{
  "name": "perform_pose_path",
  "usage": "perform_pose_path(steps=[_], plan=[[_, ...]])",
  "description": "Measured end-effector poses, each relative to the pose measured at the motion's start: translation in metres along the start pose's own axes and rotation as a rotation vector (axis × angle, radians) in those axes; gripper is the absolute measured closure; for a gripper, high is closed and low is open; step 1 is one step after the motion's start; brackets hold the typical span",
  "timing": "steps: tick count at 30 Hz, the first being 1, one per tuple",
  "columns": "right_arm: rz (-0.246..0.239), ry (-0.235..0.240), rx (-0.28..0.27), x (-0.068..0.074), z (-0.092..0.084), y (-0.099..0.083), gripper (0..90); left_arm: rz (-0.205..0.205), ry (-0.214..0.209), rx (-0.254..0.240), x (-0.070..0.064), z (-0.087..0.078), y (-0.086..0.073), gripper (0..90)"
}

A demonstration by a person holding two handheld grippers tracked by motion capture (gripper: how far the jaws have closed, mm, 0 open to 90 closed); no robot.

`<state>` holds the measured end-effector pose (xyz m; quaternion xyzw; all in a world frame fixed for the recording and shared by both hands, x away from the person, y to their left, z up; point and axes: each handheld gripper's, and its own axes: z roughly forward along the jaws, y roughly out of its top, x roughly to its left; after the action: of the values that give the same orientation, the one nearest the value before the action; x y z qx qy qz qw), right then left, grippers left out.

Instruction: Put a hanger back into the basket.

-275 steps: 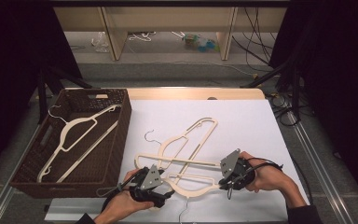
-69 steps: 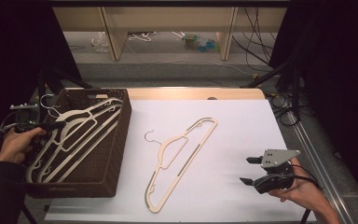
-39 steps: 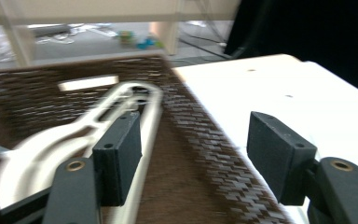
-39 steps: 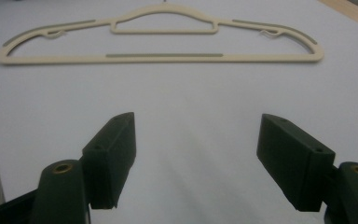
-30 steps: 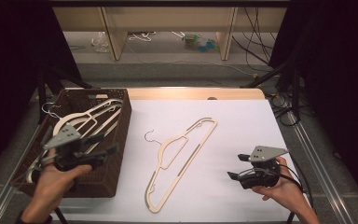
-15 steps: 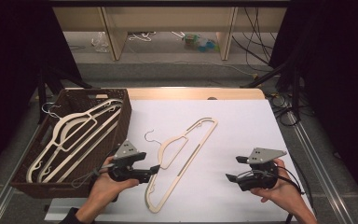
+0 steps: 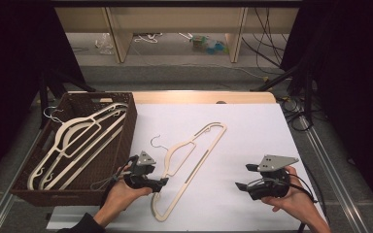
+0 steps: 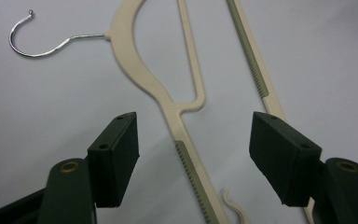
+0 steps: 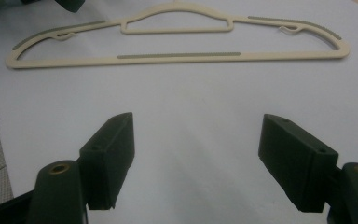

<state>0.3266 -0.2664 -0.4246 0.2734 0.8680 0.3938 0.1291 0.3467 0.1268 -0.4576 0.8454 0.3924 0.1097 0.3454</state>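
Your left gripper (image 7: 161, 182) sits right at the one hanger (image 7: 189, 167) lying on the white sheet of the counter (image 7: 252, 141), and its fingers (image 8: 114, 156) are spread wide with nothing between them. In the left gripper view the hanger's shoulder arm, with its ribbed grey strip, runs up between the two fingers, nearer the left one; the metal hook (image 8: 42, 44) lies beyond, off to the upper left.

The step in hand looks like picking this hanger up, most likely to join the others in the brown basket (image 7: 126, 141) at the left of the counter. To do it well, centre the arm between the fingers before closing, and close across the ribbed strip, where the grip should be surer than on smooth plastic. The hanger lies flat, so get the fingertips right down to the sheet; how far above it they are now is hard to judge.

Your right gripper (image 7: 245, 187) is well clear to the right, its fingers (image 9: 107, 161) also wide and empty, facing the hanger's long bar. Use it to steady the far end if the hanger swings.
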Motion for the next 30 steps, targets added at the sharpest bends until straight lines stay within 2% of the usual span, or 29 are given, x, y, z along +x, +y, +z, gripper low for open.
perform_pose_path(steps=[6, 9, 14, 15, 21, 30], plan=[[0.0, 0.001, -0.005, 0.0, 0.001, -0.002, 28.1, 0.006, -0.003, 0.039, 0.001, 0.004, -0.002, 33.0], [0.004, 0.002, -0.007, -0.001, 0.001, -0.003, 28.1, -0.002, 0.001, 0.043, 0.0, 0.007, -0.003, 33.0], [0.007, 0.008, -0.006, -0.002, 0.003, -0.005, 28.1, 0.023, 0.001, 0.072, 0.0, 0.012, -0.002, 34.2], [0.012, 0.014, 0.001, -0.002, 0.003, -0.006, 28.1, 0.013, -0.008, 0.081, 0.001, 0.013, -0.002, 34.7], [0.006, 0.009, -0.004, -0.001, 0.003, -0.007, 28.0, 0.016, 0.004, 0.096, 0.003, 0.018, -0.003, 36.0], [0.012, 0.011, -0.003, 0.0, 0.001, -0.008, 28.0, 0.017, -0.002, 0.118, 0.004, 0.021, -0.003, 35.6]])
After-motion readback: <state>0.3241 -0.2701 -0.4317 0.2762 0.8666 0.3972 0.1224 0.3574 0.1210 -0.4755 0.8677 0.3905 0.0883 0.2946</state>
